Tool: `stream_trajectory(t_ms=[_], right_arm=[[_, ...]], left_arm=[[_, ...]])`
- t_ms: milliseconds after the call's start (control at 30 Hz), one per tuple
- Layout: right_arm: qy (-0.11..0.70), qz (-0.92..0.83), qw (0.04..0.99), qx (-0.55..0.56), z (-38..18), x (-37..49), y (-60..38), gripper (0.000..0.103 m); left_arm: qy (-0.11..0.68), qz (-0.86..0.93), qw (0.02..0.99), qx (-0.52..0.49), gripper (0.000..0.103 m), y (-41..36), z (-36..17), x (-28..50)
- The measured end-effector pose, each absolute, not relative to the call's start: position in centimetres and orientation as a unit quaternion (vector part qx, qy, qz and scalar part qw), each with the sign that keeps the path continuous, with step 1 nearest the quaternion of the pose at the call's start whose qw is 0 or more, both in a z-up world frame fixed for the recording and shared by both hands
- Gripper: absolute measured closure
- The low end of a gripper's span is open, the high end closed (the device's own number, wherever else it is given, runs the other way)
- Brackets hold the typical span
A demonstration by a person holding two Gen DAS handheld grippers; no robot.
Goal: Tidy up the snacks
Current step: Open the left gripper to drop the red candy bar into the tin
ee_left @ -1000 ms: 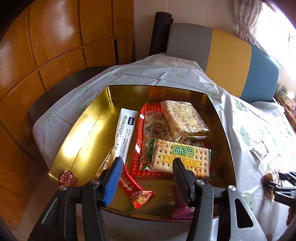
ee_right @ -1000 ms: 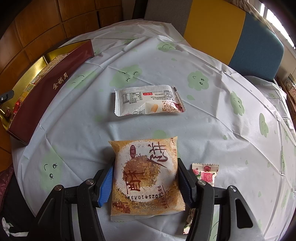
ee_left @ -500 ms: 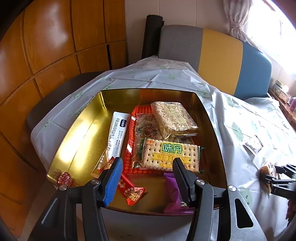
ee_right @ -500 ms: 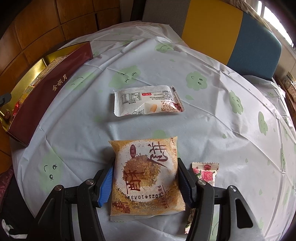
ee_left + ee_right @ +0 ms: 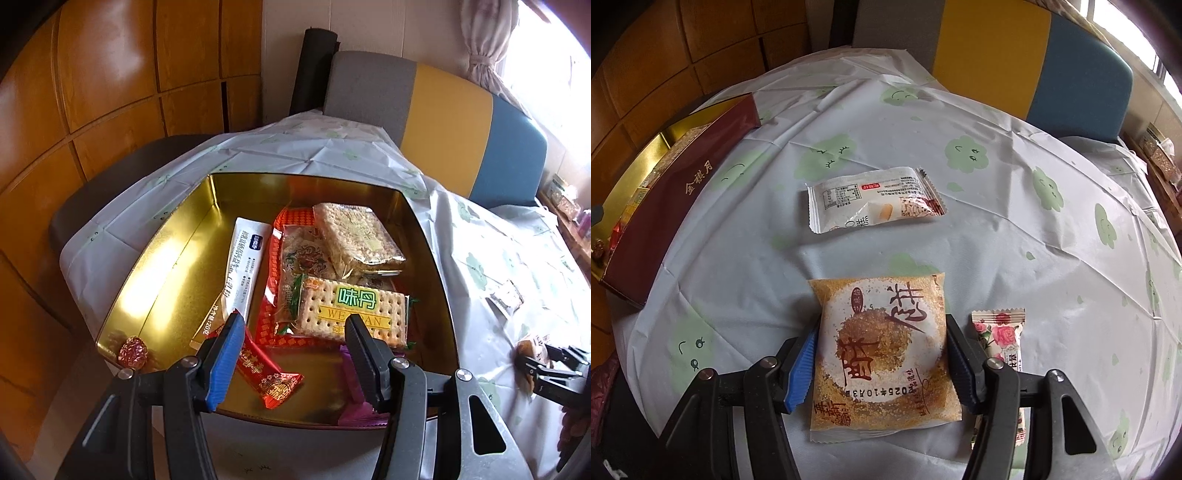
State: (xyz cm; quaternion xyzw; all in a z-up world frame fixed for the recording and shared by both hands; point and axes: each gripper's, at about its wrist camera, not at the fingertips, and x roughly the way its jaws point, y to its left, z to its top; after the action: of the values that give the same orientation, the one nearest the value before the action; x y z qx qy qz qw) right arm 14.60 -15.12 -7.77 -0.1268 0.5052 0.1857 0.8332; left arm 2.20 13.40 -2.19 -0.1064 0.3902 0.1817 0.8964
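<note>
A gold tin (image 5: 155,266) holds several snacks: a cracker pack (image 5: 351,310), a rice cake pack (image 5: 354,236), a white sachet (image 5: 251,266), a red candy (image 5: 269,373) and a purple packet (image 5: 354,391). My left gripper (image 5: 294,319) hovers open and empty over the tin's near edge. On the tablecloth, a brown pastry packet (image 5: 882,350) sits between the fingers of my right gripper (image 5: 881,332). Its jaws are opening, with the pads still touching the packet's sides. A white sachet (image 5: 875,199) and a rose-print candy (image 5: 1001,339) lie nearby.
The tin's maroon side (image 5: 676,199) stands at the table's left edge in the right wrist view. A grey, yellow and blue chair back (image 5: 436,122) is behind the table. Wooden panelling (image 5: 92,92) lines the left. A wrapped date candy (image 5: 133,352) lies in the tin's near-left corner.
The left wrist view has drawn back a little from the tin, showing more of the purple packet. The pastry packet and right gripper look the same.
</note>
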Motion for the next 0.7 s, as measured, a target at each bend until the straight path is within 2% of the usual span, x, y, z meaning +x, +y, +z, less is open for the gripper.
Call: stream_trajectory(t_ms=[167,333,433,700], right_arm=[[0.504,0.161,0.842,-0.104,-7.9,14.5,-15.5,0.03],[0.508,0.141,0.845,-0.093,-7.9,14.5,-15.7,0.027],[0.513,0.133,0.843,-0.092,-7.9,14.7,-15.8,0.021],[0.531,0.138,0.833,-0.064,-7.6,13.4,-16.8,0.021]], left_arm=[[0.394,0.177,0.895,-0.11,0.045,13.6,-2.5,1.9],[0.399,0.169,0.895,-0.108,0.045,13.5,-2.8,1.8],[0.397,0.165,0.897,-0.104,0.045,13.4,-2.8,1.7],[0.395,0.143,0.903,-0.089,0.043,12.4,-2.6,1.8]])
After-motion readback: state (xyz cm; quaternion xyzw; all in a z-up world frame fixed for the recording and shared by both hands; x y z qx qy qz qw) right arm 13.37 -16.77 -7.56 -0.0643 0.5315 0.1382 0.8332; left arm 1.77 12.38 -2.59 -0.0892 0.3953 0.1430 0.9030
